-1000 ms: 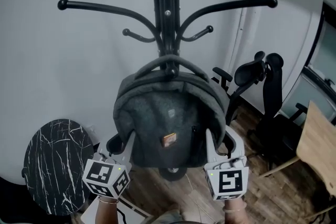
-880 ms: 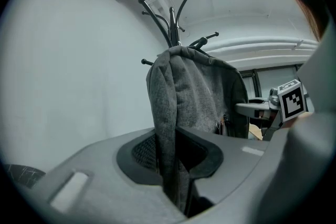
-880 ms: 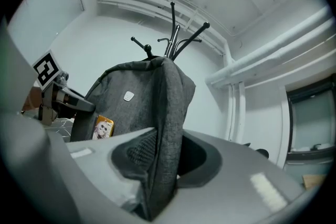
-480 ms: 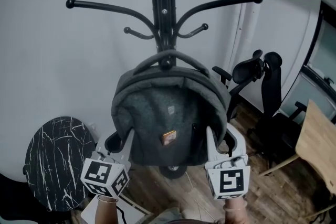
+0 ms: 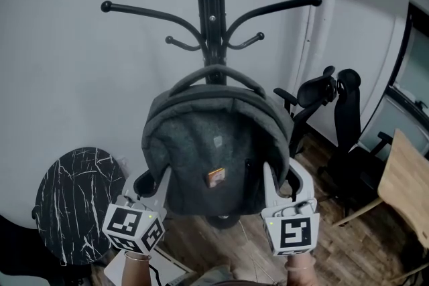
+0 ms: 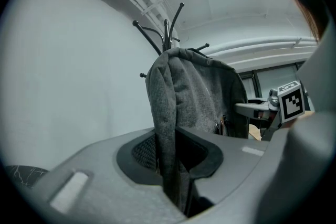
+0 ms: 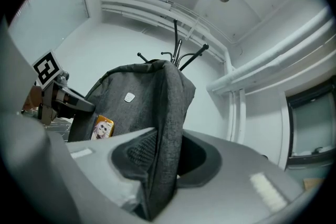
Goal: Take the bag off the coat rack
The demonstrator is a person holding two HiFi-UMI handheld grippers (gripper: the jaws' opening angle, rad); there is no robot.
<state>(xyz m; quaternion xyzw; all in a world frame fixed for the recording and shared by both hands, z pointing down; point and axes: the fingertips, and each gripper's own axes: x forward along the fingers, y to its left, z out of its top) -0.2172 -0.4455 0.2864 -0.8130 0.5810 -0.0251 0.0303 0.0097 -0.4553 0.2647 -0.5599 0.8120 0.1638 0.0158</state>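
Note:
A dark grey backpack (image 5: 214,151) with a small orange tag hangs in front of the black coat rack (image 5: 211,10), its top handle arched across the pole just under the hooks. No hook shows inside the handle loop. My left gripper (image 5: 155,179) is shut on the bag's left edge, low down. My right gripper (image 5: 281,177) is shut on the right edge at the same height. In the left gripper view a fold of the backpack (image 6: 194,97) is pinched in the left gripper (image 6: 168,149). The right gripper view shows the backpack (image 7: 136,102) clamped in the right gripper (image 7: 163,155).
A round black marble side table (image 5: 70,204) stands low at the left against the white wall. Black office chairs (image 5: 335,117) are at the right, with a wooden tabletop (image 5: 405,184) beyond them. The floor is dark wood.
The coat rack has shrunk in the head view and its arms look narrower, while the bag and both grippers keep their place. The hook knob seen inside the handle loop no longer shows.

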